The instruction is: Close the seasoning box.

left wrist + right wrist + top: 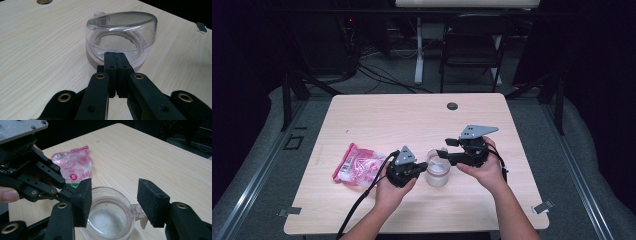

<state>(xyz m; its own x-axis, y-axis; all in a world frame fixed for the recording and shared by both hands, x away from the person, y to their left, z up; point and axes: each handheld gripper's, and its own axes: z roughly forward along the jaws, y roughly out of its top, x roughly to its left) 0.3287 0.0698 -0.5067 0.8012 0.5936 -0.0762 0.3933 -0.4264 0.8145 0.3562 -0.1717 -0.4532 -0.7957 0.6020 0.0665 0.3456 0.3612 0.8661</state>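
We are looking at a clear plastic cup point(437, 169) that is standing upright on the wooden table point(412, 120), near the front edge and a little right of the middle. Its long axis is going straight up, and its open mouth is pointing to the ceiling. A small tab point(139, 210) is sticking out from its rim; in the high view we cannot tell which way it is pointing. In the right gripper view we are seeing something white and grainy in the bottom of the cup.

We are holding the left gripper point(418, 169) at the left side of the cup. In the left gripper view its jaws are pressing together, and their tips are lying at the cup's near wall; we cannot tell if they are pinching the rim. The right gripper point(443, 153) is hovering over the cup from the right side, and its jaws are standing wide apart, one on each side of the mouth, not touching it.

A pink and white bag point(357, 164) is lying flat on the table, left of the left gripper. The table is pale wood with a round cable hole point(452, 106) near its far edge. Behind it the room is dark; a black chair point(473, 44) and cables on a grey floor are showing there.
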